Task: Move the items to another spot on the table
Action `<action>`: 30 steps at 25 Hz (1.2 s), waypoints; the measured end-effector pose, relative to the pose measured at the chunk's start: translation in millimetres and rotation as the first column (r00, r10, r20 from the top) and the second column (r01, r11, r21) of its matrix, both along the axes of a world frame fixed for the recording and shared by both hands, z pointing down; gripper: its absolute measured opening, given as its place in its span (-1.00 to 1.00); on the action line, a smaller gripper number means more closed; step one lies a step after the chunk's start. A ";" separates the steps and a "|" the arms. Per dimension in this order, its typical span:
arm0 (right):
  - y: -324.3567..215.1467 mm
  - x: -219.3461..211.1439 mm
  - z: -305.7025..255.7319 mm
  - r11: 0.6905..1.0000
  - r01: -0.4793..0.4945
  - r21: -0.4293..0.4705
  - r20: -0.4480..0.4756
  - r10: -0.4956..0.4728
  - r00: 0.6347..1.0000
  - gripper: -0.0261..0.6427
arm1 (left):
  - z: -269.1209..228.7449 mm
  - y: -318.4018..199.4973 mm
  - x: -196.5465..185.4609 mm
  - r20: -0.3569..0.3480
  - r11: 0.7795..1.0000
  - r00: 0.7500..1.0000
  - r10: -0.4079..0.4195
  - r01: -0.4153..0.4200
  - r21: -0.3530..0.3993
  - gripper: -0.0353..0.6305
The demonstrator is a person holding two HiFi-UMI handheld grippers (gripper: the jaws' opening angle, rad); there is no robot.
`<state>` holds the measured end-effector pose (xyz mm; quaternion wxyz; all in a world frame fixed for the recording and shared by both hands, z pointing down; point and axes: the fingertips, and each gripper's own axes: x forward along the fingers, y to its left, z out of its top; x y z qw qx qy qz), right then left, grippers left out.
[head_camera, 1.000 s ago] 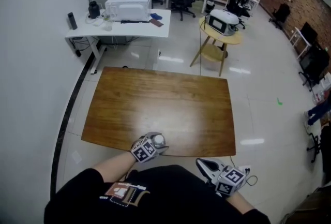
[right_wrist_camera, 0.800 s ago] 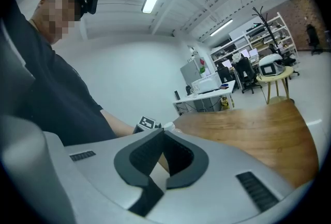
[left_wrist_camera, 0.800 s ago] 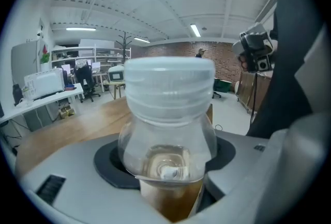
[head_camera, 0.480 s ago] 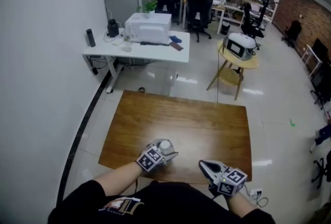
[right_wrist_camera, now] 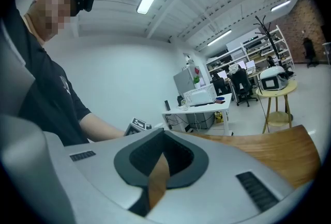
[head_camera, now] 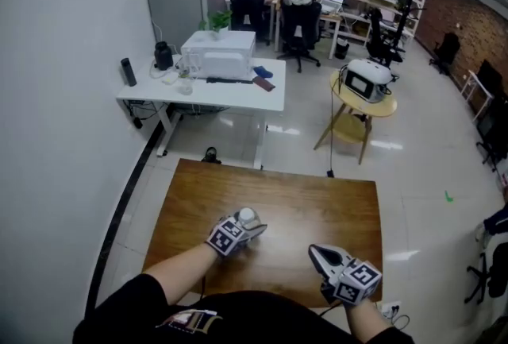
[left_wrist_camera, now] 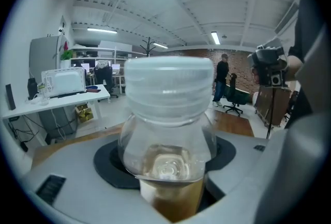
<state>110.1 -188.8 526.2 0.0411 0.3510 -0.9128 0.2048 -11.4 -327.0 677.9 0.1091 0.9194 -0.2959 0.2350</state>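
A clear plastic bottle [left_wrist_camera: 168,114] with a white ribbed cap [head_camera: 247,216] stands upright between the jaws of my left gripper [head_camera: 241,228], which is shut on it over the near middle of the brown wooden table [head_camera: 302,195]. In the left gripper view the bottle fills the centre, with the left gripper [left_wrist_camera: 170,189] closed round its lower body. My right gripper [head_camera: 316,253] hovers at the table's near right edge, a hand's width right of the bottle. In the right gripper view, the right gripper [right_wrist_camera: 158,176] has its jaws together with only a thin slit between them and nothing held.
Beyond the table stand a white desk [head_camera: 198,94] with a printer [head_camera: 219,55] and a round wooden side table [head_camera: 362,100] bearing a white appliance. Office chairs and shelves line the back. A white wall runs along the left. A person [left_wrist_camera: 222,73] stands far off.
My left gripper has carried the bottle from the table's near edge a little farther in over the tabletop. The right gripper has come up beside the near edge. The head view has tilted up.
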 end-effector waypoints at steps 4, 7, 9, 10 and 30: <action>-18.2 30.8 6.0 0.998 0.069 -0.010 0.013 -0.069 0.998 -0.95 | 3.5 -53.8 18.6 0.001 0.993 0.993 -0.116 0.116 -0.014 0.04; -36.5 51.4 17.0 0.991 0.128 -0.043 0.021 -0.128 0.992 -0.95 | 5.8 -95.9 38.1 -0.005 0.982 0.982 -0.190 0.190 -0.014 0.04; -49.6 58.1 25.5 0.987 0.147 -0.064 0.019 -0.146 0.989 -0.95 | 12.9 -119.8 49.7 -0.005 0.974 0.974 -0.224 0.224 -0.016 0.04; -55.3 58.4 29.9 0.986 0.153 -0.072 0.019 -0.152 0.988 -0.95 | 18.1 -131.6 55.0 -0.004 0.972 0.972 -0.236 0.235 -0.020 0.04; -102.5 63.3 85.2 0.979 0.103 -0.177 0.037 -0.098 0.994 -0.95 | 84.1 -277.9 115.9 0.065 0.963 0.961 -0.269 0.267 0.044 0.05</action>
